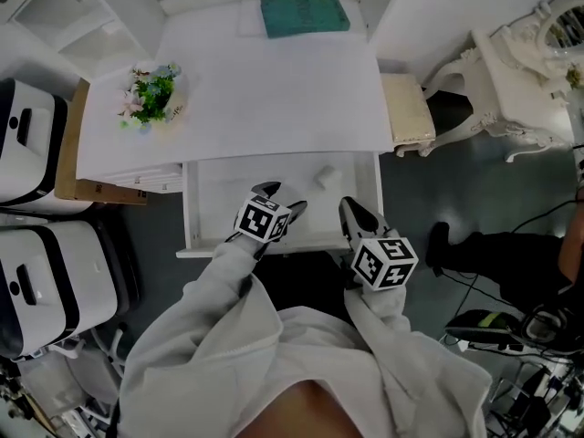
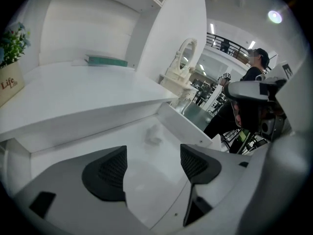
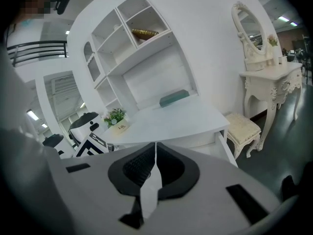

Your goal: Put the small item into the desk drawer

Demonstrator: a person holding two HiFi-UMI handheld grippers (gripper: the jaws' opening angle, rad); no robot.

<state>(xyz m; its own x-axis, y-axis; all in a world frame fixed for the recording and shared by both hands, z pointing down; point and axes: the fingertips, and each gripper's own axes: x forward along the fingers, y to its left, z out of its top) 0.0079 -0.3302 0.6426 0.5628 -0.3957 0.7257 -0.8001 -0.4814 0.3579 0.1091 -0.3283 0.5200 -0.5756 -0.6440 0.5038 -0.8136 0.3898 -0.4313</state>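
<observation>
The small white item [image 1: 324, 176] [image 2: 154, 133] lies on the floor of the open white desk drawer [image 1: 190, 210] [image 2: 172, 117], in its right half and towards the far side, touched by neither tool. The left hand-held gripper [image 1: 281, 199] [image 2: 151, 165] hovers over the near middle of the drawer, to the left of the item and apart from it; its two dark ribbed pads [image 2: 113, 169] stand spread wide with only the bare drawer floor between them. The right hand-held gripper [image 1: 351, 210] [image 3: 155, 168] sits at the drawer's near right corner, its pads pressed together with nothing visible between them. Both are held by a person in pale sleeves [image 1: 219, 308]. The drawer is pulled out from under the white desk surface [image 1: 274, 89] [image 3: 171, 121]. On that surface a flat teal rectangular book [image 1: 304, 14] [image 2: 105, 60] [image 3: 174, 98] lies at the far edge, and a small pot of green and pink flowers [image 1: 151, 94] [image 3: 116, 119] stands at the left. A cream cushioned stool [image 1: 406, 112] [image 3: 244, 128] stands just right of the desk, and an ornate white dressing table [image 1: 511, 80] [image 3: 266, 80] stands farther right.
</observation>
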